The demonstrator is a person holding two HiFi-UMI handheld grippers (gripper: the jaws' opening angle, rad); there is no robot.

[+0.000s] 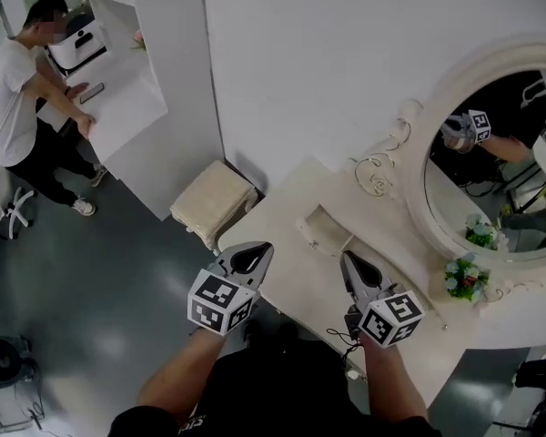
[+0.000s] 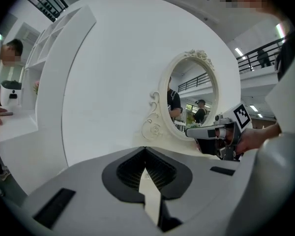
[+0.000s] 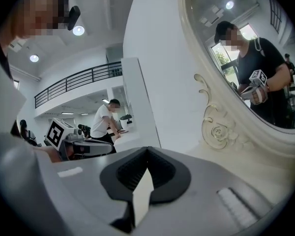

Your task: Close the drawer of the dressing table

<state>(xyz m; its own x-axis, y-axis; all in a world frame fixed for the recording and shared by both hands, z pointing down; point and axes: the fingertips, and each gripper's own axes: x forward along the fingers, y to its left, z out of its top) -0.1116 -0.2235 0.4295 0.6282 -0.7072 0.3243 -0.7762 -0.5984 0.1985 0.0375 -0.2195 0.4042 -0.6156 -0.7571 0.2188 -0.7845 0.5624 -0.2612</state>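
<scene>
Both tongs hang over the near edge of the cream desk (image 1: 300, 276) in the head view; the left tongs (image 1: 255, 256) and the right tongs (image 1: 352, 266) are each pressed together at the tips with nothing in them, side by side and apart. The drawer cannot be told from the desk's front edge, which runs beneath the two tongs. A shallow recess (image 1: 326, 232) sits in the desktop just beyond them; a small bunch of flowers (image 1: 464, 279) stands at the foot of the oval mirror (image 1: 491, 176); a cream padded stool (image 1: 214, 203) stands on the grey floor (image 1: 100, 280) beside the desk's left end; a white wall (image 1: 346, 62) rises behind. Far to the upper left, a person in a white shirt (image 1: 14, 98) leans on another white counter.

From the left gripper view the jaws meet, with only pale desktop past them; the mirror's carved scrollwork (image 2: 155, 122) rises ahead, and the right tongs show at the right with their marker cube.

From the right gripper view the jaws again touch; the mirror fills the upper right; a railed balcony (image 3: 78, 82) and ceiling lights show beyond the left tongs.
</scene>
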